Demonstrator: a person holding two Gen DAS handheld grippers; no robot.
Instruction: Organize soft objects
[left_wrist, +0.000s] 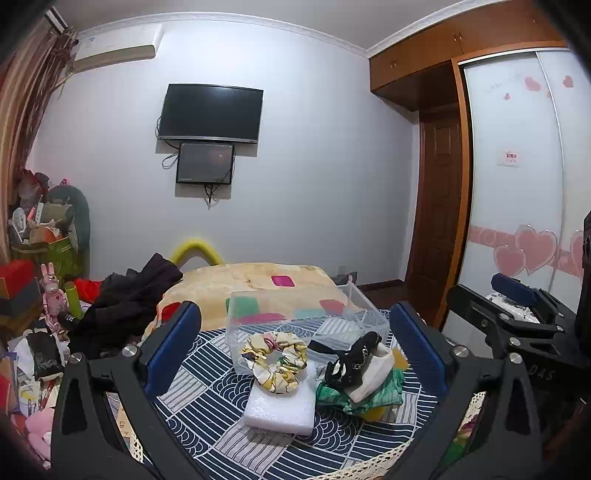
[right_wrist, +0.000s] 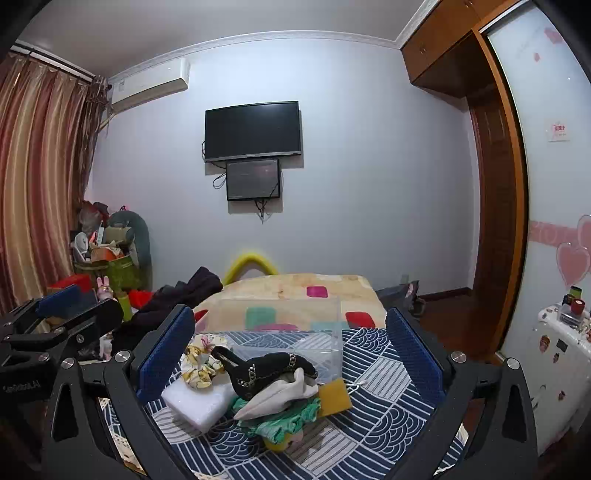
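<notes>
A clear plastic box (left_wrist: 306, 317) stands empty on a navy patterned cloth (left_wrist: 207, 432). In front of it, a yellow floral scrunchie (left_wrist: 275, 360) lies on a white foam block (left_wrist: 280, 406). To the right, a black bow (left_wrist: 354, 360) rests on a cream pouch (left_wrist: 373, 373), green fabric (left_wrist: 384, 391) and a yellow sponge (right_wrist: 334, 397). My left gripper (left_wrist: 295, 347) is open, above and before the pile. My right gripper (right_wrist: 290, 350) is open, in the same place further right. The box (right_wrist: 280, 332), scrunchie (right_wrist: 199, 363) and bow (right_wrist: 266, 371) show in the right wrist view.
A beige blanket (left_wrist: 251, 284) with coloured squares covers the bed behind the box. Dark clothes (left_wrist: 125, 299) lie at its left. Clutter and boxes (left_wrist: 33, 258) fill the left corner. A wardrobe (left_wrist: 517, 184) stands right, and a white cabinet (right_wrist: 557, 354).
</notes>
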